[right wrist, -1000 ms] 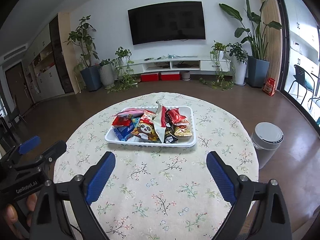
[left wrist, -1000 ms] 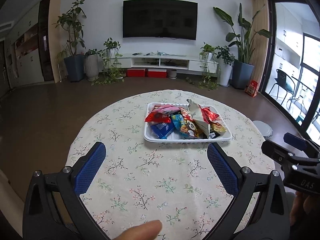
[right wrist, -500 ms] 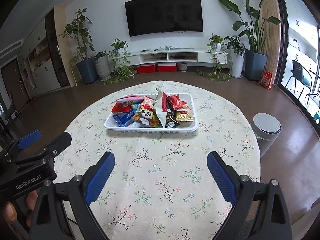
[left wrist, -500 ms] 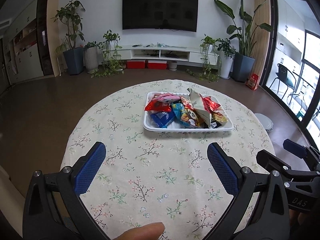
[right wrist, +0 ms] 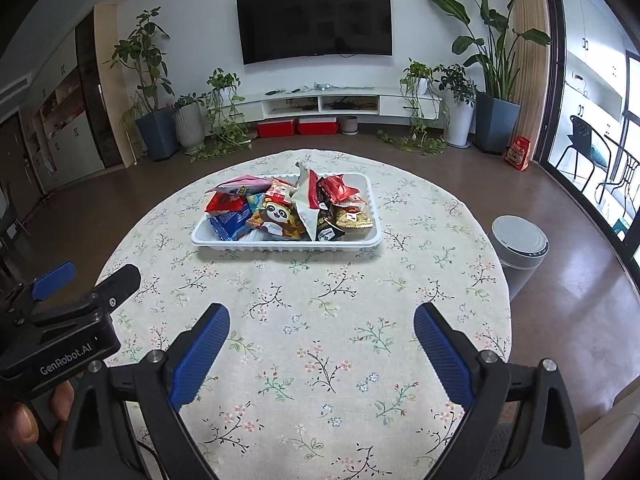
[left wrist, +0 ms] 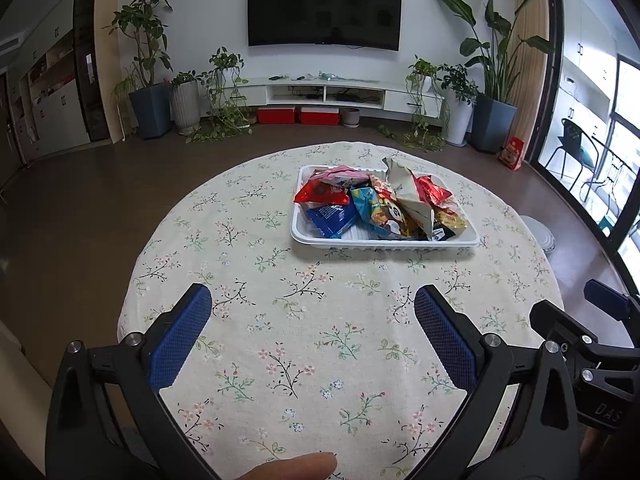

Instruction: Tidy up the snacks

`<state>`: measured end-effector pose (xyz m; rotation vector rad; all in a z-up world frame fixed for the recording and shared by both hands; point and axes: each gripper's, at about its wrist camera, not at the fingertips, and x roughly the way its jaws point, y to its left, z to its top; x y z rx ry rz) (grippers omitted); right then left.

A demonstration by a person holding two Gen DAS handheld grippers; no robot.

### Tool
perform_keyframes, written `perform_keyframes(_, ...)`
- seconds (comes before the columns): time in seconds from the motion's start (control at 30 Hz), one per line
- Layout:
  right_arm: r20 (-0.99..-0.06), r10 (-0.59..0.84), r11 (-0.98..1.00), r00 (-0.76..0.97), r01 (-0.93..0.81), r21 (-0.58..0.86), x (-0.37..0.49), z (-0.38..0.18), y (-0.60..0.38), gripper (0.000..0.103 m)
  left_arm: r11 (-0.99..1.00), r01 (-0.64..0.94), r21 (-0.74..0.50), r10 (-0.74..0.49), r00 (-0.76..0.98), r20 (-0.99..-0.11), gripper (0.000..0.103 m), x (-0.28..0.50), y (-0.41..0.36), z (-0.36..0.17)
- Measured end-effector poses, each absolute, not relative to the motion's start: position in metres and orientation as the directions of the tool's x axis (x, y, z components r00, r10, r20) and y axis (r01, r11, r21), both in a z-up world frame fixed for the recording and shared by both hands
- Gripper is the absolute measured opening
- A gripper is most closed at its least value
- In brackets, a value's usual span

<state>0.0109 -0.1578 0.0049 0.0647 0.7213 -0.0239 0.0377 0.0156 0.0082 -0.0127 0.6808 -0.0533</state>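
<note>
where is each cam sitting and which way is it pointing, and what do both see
Left wrist: sits on the left hand-held gripper, looking forward over the floral round table to the white snack tray and TV wall; its open blue fingers, a fingertip at the bottom edge and the right hand-held gripper at right show.
Right wrist: sits on the right hand-held gripper, facing the same way; its open fingers and the left hand-held gripper, held in a hand, show at left.
Shared: table, tray, TV, plants.

Snack packets (right wrist: 288, 210) fill the tray (right wrist: 280, 245) on the table (right wrist: 320, 320).
</note>
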Motion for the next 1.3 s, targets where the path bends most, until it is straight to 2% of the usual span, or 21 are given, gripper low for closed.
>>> perform_keyframes(1.3, -0.685, 0.004, 0.998, 0.728, 0.044, 0.052, 0.012, -0.006, -0.157, 0.096, 0.998, 0.061, -0.019, -0.059, 0.756, -0.652, 0.103, 0.046, 0.011, -0.009)
